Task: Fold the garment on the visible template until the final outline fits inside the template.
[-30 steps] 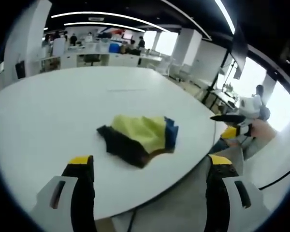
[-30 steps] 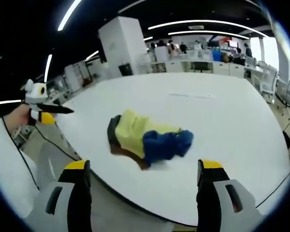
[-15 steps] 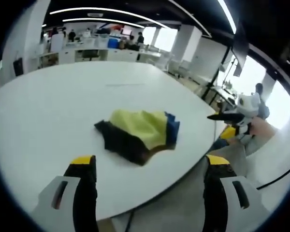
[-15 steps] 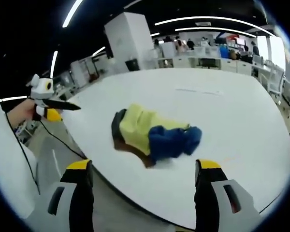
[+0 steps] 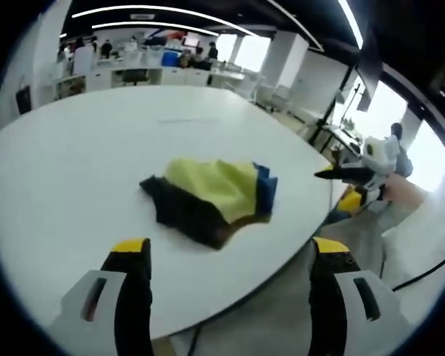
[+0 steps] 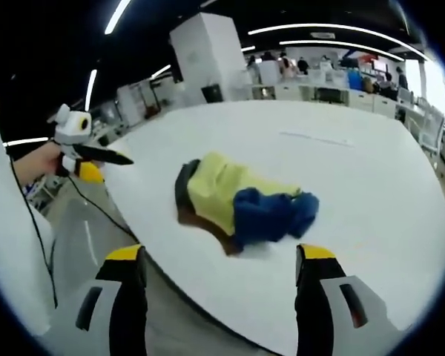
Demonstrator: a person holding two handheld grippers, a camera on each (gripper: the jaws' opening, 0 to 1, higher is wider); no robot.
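Note:
A crumpled garment (image 5: 208, 194), yellow with black and blue parts, lies bunched on the white round table (image 5: 67, 170) near its front edge. In the right gripper view the garment (image 6: 241, 204) shows its blue part toward me. My left gripper (image 5: 228, 251) is open and empty, held off the table edge short of the garment. My right gripper (image 6: 219, 256) is likewise open with nothing between its jaws. Each hand-held gripper also shows from the side in the other view: the right gripper (image 5: 322, 176) and the left gripper (image 6: 122, 159), both beside the table, apart from the garment.
A faint thin line (image 6: 315, 139) is marked on the table beyond the garment. The table edge (image 6: 170, 256) curves close in front of both grippers, with grey floor (image 6: 81, 237) below. Desks, white pillars (image 6: 208, 52) and people stand in the office behind.
Both views have shifted a little with the hands. The garment lies as before, and both grippers stay open.

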